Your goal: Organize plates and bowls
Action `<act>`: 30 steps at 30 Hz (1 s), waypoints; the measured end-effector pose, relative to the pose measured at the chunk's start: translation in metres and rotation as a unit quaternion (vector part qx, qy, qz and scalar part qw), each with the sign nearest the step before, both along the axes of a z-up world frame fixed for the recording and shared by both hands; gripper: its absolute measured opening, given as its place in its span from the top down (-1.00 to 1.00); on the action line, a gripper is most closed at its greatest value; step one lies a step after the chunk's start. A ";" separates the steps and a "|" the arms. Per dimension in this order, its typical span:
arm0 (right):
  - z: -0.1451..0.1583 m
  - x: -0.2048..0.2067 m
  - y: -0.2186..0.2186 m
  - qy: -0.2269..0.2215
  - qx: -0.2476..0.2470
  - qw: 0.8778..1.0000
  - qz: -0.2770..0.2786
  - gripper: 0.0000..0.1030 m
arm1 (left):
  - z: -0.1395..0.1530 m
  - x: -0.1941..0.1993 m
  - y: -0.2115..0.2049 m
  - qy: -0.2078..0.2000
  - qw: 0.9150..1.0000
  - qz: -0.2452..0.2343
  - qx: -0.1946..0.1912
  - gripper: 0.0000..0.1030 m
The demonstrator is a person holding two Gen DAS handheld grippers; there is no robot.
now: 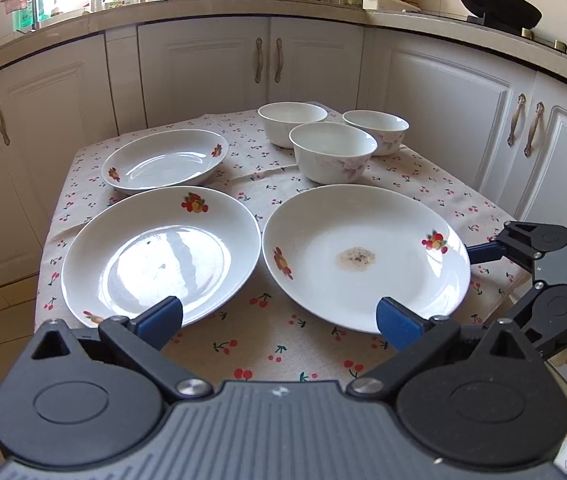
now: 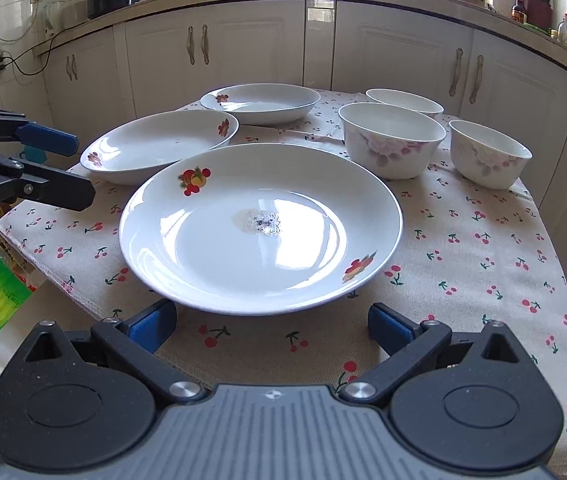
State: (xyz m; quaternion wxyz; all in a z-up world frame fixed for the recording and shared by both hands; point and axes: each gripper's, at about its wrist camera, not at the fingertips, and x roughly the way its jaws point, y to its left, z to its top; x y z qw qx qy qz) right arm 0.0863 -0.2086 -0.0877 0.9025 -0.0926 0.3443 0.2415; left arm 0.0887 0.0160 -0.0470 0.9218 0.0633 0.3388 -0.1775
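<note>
Now both claws hang spread wide with nothing between their fingers, off the near edge of the cloth-covered surface [image 2: 463, 280]. The left claw [image 1: 279, 320] faces the gap between two large plates: the clean plate [image 1: 161, 254] toward the near left corner and the stained plate [image 1: 365, 256] just beside it, their rims almost touching. The right claw [image 2: 271, 324] sits just short of the stained plate's [image 2: 261, 226] near rim. A smaller plate [image 1: 165, 160] lies behind the clean one, toward the far left corner. Three bowls [image 1: 333, 152] cluster upright at the far right corner, close together.
</note>
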 end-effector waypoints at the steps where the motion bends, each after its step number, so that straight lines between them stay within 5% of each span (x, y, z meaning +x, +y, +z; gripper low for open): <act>1: -0.001 0.001 0.001 -0.002 -0.002 1.000 0.004 -1.00 | 0.001 0.003 -0.002 0.001 1.000 -0.006 0.004 -0.99; 20: -0.006 0.003 0.003 -0.023 0.007 1.000 0.020 -1.00 | -0.007 0.103 -0.051 0.061 0.989 -0.129 0.029 -0.98; 30: -0.004 0.006 0.007 -0.018 0.007 1.000 0.024 -1.00 | -0.015 0.146 -0.068 0.116 0.975 -0.183 0.045 -0.93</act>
